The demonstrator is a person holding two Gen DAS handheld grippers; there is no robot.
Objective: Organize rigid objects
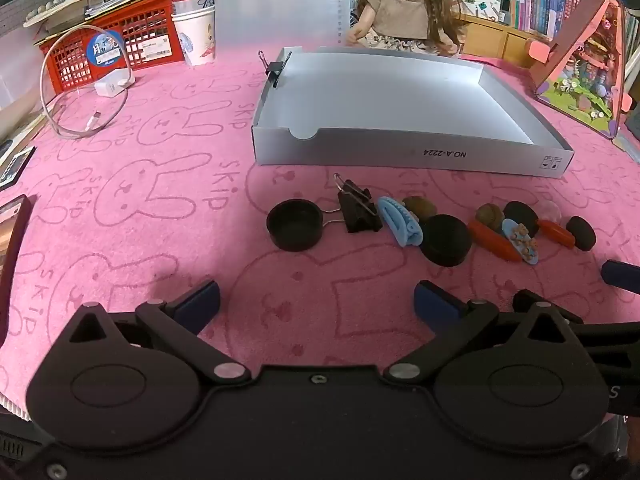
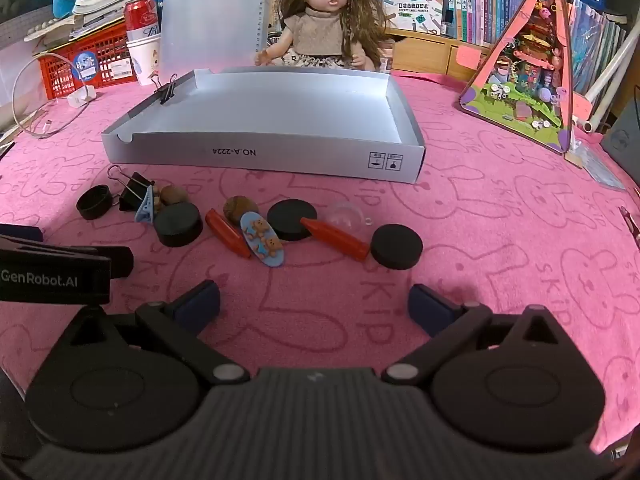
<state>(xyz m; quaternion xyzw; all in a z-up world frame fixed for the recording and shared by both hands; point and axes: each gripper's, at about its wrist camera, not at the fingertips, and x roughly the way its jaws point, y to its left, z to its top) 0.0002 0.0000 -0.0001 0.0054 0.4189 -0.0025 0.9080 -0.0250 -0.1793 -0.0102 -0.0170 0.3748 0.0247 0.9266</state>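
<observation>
Both claws are released with nothing between them – left gripper (image 1: 317,307) and right gripper (image 2: 314,306) hang over the pink cloth (image 2: 500,240). The clips, caps and nuts (image 2: 240,224) lie in a row just in front of the empty gray box (image 2: 260,152).

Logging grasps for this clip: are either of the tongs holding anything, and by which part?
Nothing is held. The left tongs and right tongs both stand open over the pink cloth.
</observation>
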